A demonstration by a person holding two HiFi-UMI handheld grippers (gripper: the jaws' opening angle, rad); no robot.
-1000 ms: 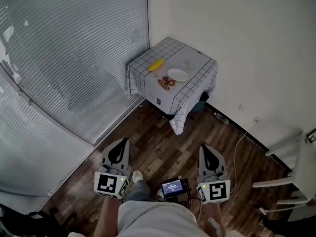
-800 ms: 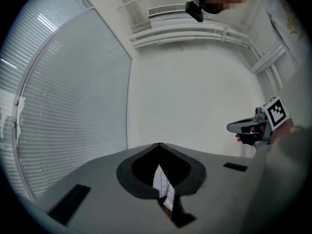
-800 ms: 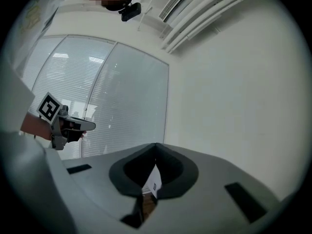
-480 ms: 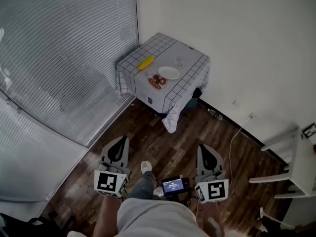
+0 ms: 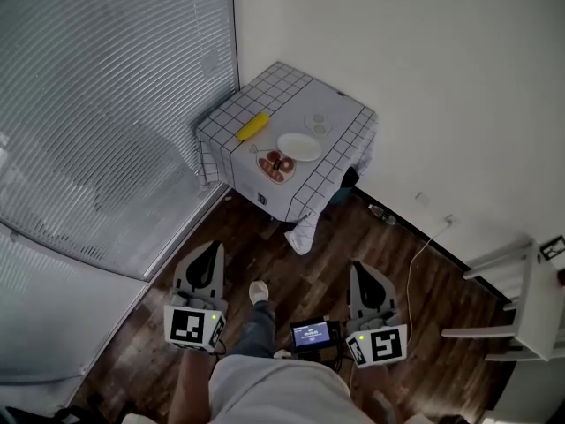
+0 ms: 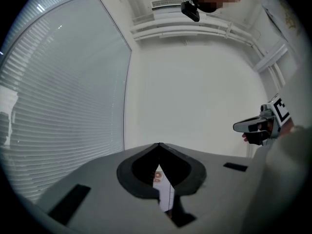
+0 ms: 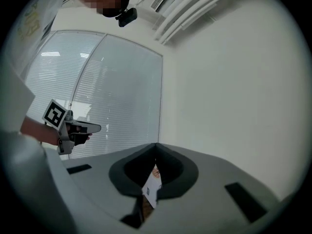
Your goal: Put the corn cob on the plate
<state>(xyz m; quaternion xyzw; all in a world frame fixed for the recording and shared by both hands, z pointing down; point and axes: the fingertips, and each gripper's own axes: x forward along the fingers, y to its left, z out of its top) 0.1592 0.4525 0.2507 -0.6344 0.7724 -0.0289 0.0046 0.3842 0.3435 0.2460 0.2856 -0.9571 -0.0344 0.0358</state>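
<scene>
A yellow corn cob [image 5: 252, 127] lies near the left edge of a small table [image 5: 340, 113] with a checked white cloth, far ahead in the room's corner. To its right sits an empty white plate [image 5: 299, 147]. My left gripper [image 5: 205, 261] and right gripper [image 5: 365, 280] are held low over the wooden floor, well short of the table, both shut and empty. In the left gripper view the closed jaws [image 6: 159, 145] point at the wall, with a sliver of the cloth showing between them. The right gripper view shows shut jaws [image 7: 156, 145] likewise.
A patterned dish with reddish food [image 5: 276, 162] lies in front of the plate, a small clear dish [image 5: 316, 123] behind it. Window blinds [image 5: 106, 104] run along the left, a white wall behind. A cable [image 5: 422, 253] trails on the floor; a white rack [image 5: 521, 299] stands at right.
The table with the cob and plate has drawn nearer and shifted left in the head view as I walk toward it. Both grippers stay shut.
</scene>
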